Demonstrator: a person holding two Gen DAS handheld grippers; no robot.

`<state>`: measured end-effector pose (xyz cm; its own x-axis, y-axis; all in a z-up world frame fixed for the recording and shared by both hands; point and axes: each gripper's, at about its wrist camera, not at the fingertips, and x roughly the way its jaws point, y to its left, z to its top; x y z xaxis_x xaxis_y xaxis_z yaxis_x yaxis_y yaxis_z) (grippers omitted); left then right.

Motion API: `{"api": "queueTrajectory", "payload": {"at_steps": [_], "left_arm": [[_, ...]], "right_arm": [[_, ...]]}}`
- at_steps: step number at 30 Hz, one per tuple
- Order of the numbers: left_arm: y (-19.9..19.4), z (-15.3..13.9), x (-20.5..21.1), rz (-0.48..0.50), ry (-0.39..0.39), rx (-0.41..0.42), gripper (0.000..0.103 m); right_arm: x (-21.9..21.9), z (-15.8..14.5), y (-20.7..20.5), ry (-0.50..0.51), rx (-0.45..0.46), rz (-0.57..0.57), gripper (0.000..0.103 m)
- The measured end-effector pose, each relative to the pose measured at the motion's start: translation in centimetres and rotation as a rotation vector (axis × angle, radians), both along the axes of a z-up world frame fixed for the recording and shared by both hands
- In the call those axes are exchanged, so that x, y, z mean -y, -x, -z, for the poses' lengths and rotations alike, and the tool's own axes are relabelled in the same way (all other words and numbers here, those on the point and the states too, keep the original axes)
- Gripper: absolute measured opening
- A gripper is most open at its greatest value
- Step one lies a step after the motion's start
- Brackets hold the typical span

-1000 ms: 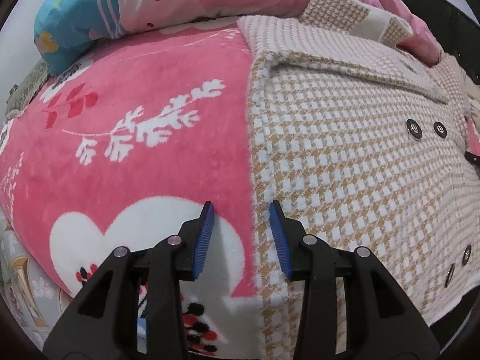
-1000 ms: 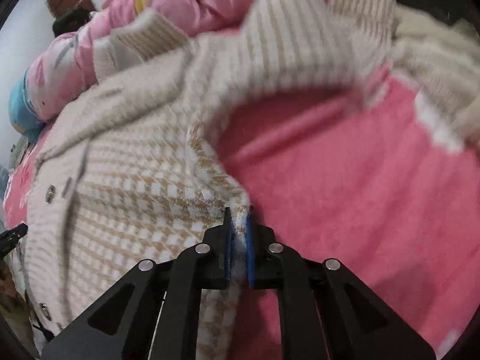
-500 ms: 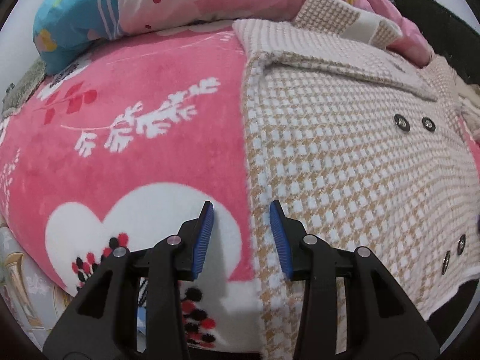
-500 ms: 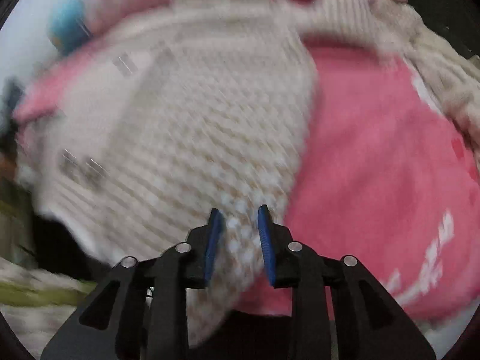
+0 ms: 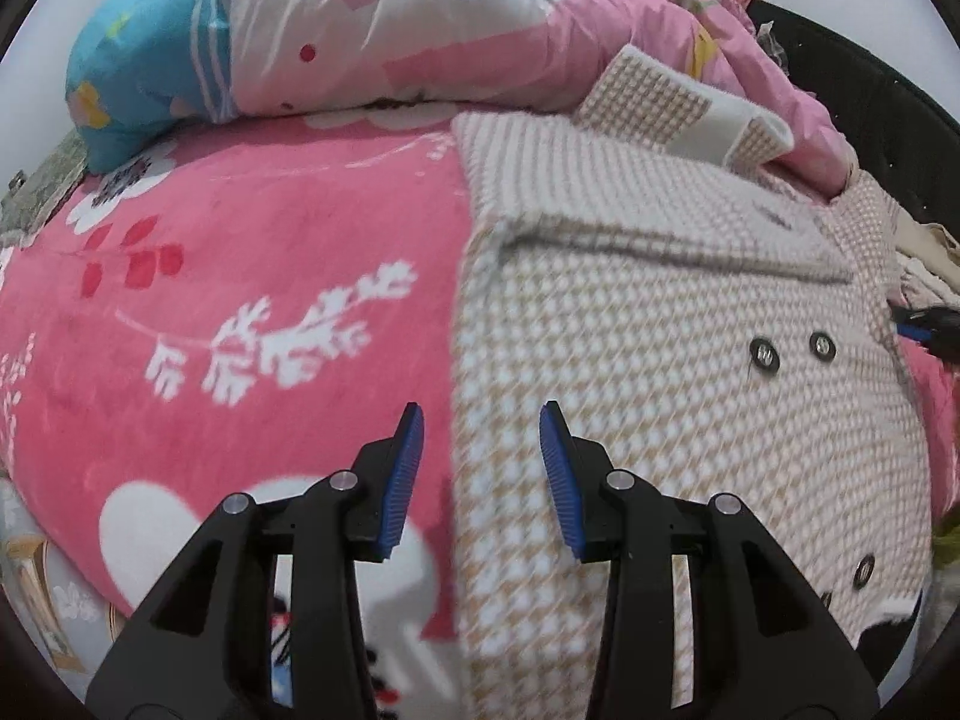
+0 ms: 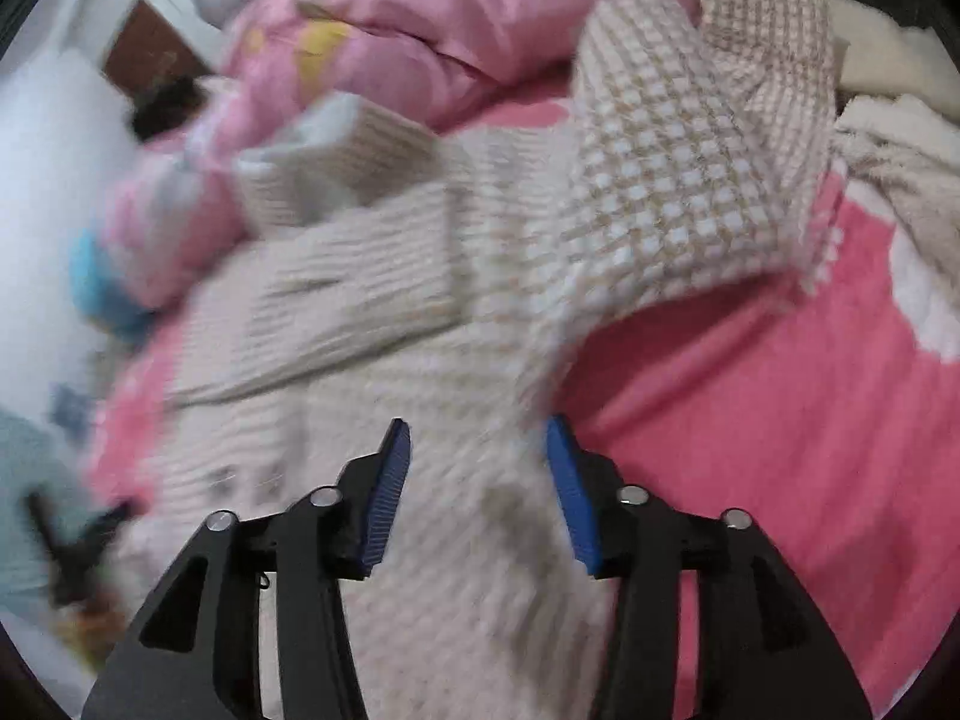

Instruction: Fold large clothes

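Observation:
A cream and tan houndstooth coat [image 5: 648, 372] with dark buttons lies flat on a pink fleece blanket [image 5: 252, 276]. My left gripper [image 5: 480, 450] hovers open above the coat's left edge, nothing between its blue pads. In the right wrist view the same coat [image 6: 480, 540] is blurred, and one sleeve [image 6: 678, 180] lies bent toward the top right. My right gripper [image 6: 477, 462] hangs over the coat near its right edge; its jaws are opening and the pads press on nothing. The right gripper's tip [image 5: 927, 327] shows at the coat's far right edge.
A crumpled pink quilt [image 5: 420, 30] with a blue end is heaped behind the coat. Fluffy cream fabric [image 6: 888, 120] lies at the right. The bed's near edge drops off below the coat's hem [image 5: 876, 606]. Bare pink blanket [image 6: 780, 420] spreads to the right.
My right gripper has let go of the coat's edge, opened, and swung across the coat. My left gripper has risen a little, still open.

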<state>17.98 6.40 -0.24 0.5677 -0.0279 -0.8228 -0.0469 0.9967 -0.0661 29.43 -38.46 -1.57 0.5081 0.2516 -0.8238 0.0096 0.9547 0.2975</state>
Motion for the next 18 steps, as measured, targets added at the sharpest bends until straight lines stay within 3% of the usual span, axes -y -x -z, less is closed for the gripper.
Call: {"api": "queueTrajectory", "payload": {"at_steps": [2,5,7,9,12,15,18], "left_arm": [[-0.9,-0.3,0.1,0.006,-0.012,0.013,0.039],[-2.8,-0.6,-0.4,0.006,-0.020,0.018,0.039],[-4.4,-0.8,-0.8,-0.005,-0.023,0.017,0.039],[-6.3,-1.0,-0.9,-0.017,-0.027,0.023,0.039],[-9.5,-0.9,-0.2,-0.016,-0.020,0.032,0.039],[-12.8,0.0,0.8,-0.023,0.006,0.021,0.039],[-15.3,1.5,1.0,-0.062,-0.007,-0.002,0.039]], "right_arm": [[0.1,1.8,-0.8,0.161,-0.042,0.069,0.038],[2.5,2.3,0.1,0.015,-0.056,0.125,0.038],[2.0,-0.2,1.2,0.052,0.000,0.130,0.038],[0.4,-2.9,1.7,0.051,0.076,0.075,0.038],[-2.9,-5.0,-0.3,-0.058,0.113,-0.057,0.040],[-6.4,-3.6,-5.3,-0.065,0.065,-0.138,0.044],[-7.6,0.5,-10.5,-0.071,-0.060,-0.129,0.042]]}}
